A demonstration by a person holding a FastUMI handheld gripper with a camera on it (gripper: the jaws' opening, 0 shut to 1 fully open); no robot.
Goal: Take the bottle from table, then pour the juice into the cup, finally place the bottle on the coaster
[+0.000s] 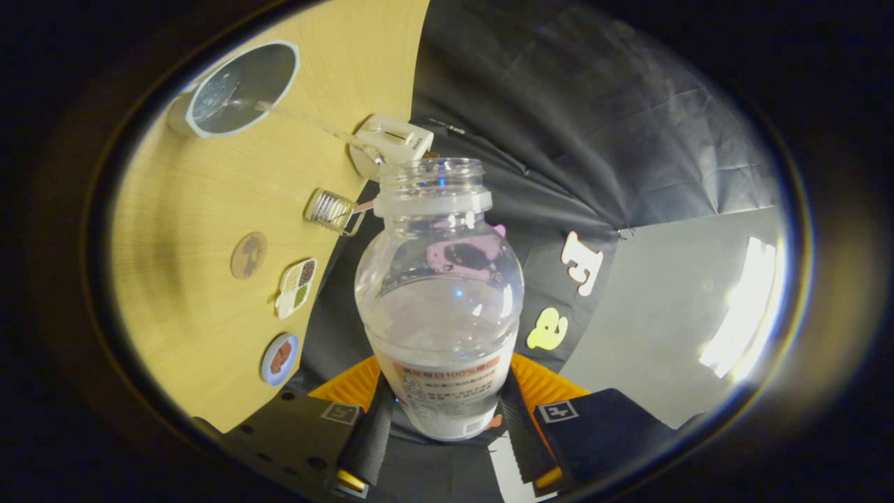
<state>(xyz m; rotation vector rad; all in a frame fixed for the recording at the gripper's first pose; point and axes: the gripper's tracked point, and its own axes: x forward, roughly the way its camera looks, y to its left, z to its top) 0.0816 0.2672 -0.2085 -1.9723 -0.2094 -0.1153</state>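
Gripper view shows the fingers (447, 426) closed on the lower, labelled part of the clear bottle (440, 293), one on each side, so the bottle is held between them with its long axis running straight ahead from them. Its open mouth points away from the fingers and toward the cup (241, 87) — a thin clear stream leaves the neck and lands inside the cup's rim. The bottle looks roughly half full. On the table (209, 195) the round brown coaster (248, 255) lies nearer the fingers than the cup, to the same side — likely where the bottle must swing once righted.
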